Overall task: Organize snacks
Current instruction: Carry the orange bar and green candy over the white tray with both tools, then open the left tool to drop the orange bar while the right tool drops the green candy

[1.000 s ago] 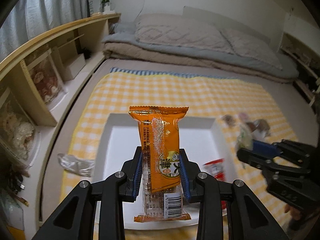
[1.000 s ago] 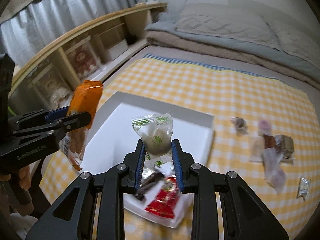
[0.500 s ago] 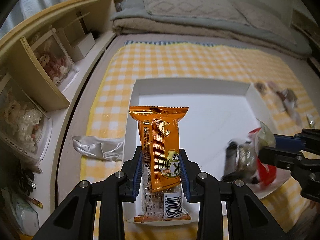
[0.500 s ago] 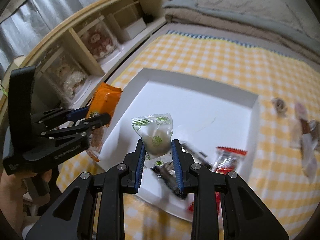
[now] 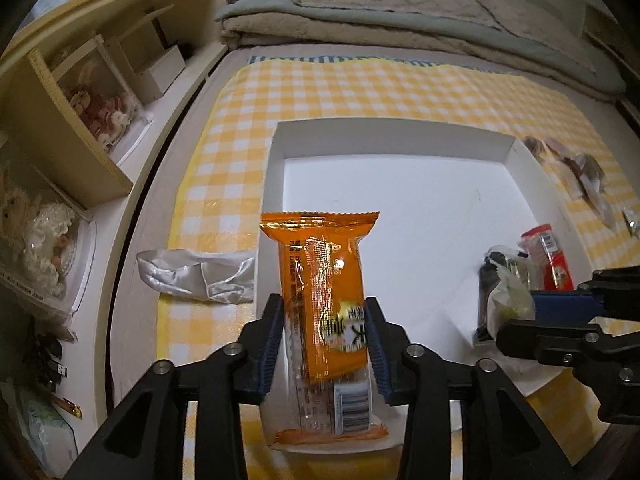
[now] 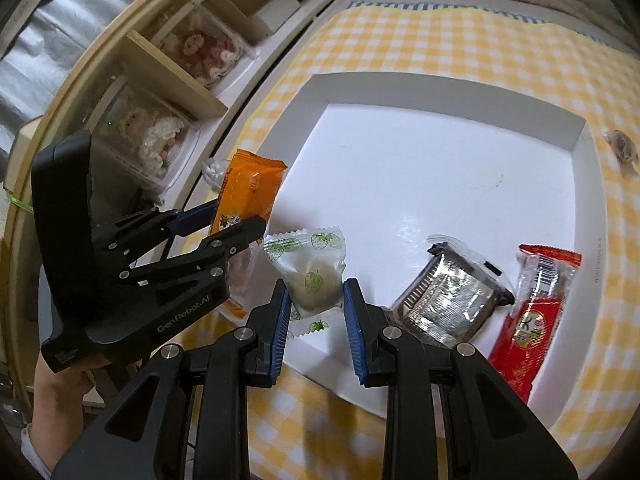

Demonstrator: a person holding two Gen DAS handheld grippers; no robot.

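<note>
Orange snack packet (image 5: pixel 320 300) stands upright between the pads of the left gripper (image 5: pixel 325 344), over the near-left corner of the white tray (image 5: pixel 384 136). The jaws have just been opening, and a gap shows at the left pad, so the packet is judged released or nearly so. Good practice: part the jaws fully and low so it drops flat inside the rim. The right gripper (image 6: pixel 316 308), near the tray's front edge, is clenched on a strawberry-print sweet (image 6: pixel 310 272). The tray holds a silver-wrapped biscuit pack (image 6: pixel 448 300) and a red snack bar (image 6: pixel 536 308) at its near-right corner. Loose sweets (image 5: pixel 576 168) lie on the yellow checked cloth (image 5: pixel 360 88) beyond the tray's right wall.
</note>
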